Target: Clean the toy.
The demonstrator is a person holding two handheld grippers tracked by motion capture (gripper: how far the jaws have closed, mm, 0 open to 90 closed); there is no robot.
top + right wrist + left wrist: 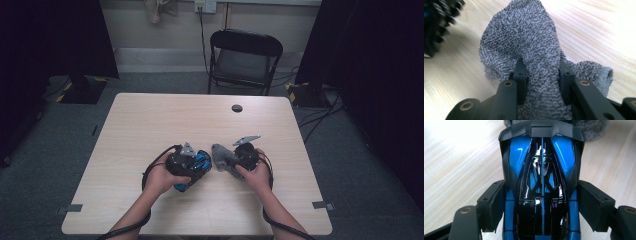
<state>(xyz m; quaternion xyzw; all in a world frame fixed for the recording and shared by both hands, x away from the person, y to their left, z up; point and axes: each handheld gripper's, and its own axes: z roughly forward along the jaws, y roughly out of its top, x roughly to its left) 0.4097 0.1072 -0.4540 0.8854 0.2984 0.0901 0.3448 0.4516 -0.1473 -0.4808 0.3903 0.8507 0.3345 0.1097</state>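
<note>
the left hand-held gripper [541,202] has its two black jaws closed against the sides of a toy car [541,182], a glossy hard-plastic body in bright blue and black with a sharp, angular nose and a matte black wing across the far end. in the high view the car [192,167] sits low over the middle of the pale wood-grain bench [150,120], held by the person's left hand [160,177], forearm coming in from the near edge. the right hand-held gripper [541,72] pinches a grey towel [529,42], soft looped terry, bunched into a peaked fold between the jaws with a hemmed edge trailing to one side. the right hand [257,175] angles inward, so the towel [222,156] lies just beside the car's front. beyond the bench stands a black folding chair [245,57] on grey carpet.
</note>
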